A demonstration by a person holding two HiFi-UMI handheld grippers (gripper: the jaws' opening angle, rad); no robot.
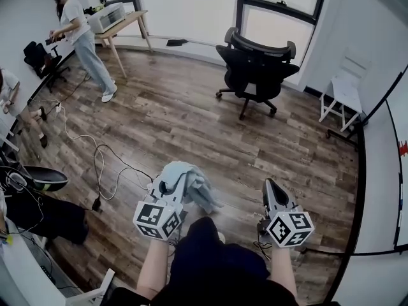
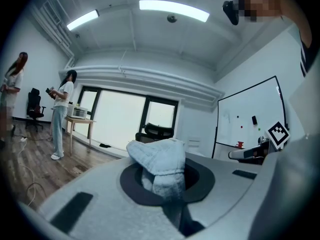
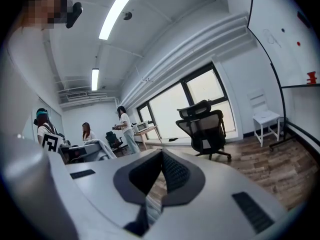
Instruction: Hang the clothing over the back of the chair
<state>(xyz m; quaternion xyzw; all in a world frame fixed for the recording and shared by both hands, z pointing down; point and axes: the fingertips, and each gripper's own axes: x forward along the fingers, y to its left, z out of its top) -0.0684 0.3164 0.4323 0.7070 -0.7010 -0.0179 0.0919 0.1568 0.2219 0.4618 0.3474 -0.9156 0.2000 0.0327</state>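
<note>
Jaws of the left gripper (image 1: 167, 187) clamp the clothing (image 1: 193, 178).

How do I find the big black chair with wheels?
Look across the wooden floor to the tall windows. Just in front of them stands the black office chair. Unlike the little white chair by the right wall, it is big, with wheels, armrests and a headrest.

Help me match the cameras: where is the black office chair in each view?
Head view: office chair upper centre-right, by the window.
Left gripper view: chair centre, small, just above the clothing.
Right gripper view: chair right of centre.
Shared landmark: the standing person in white.
</note>
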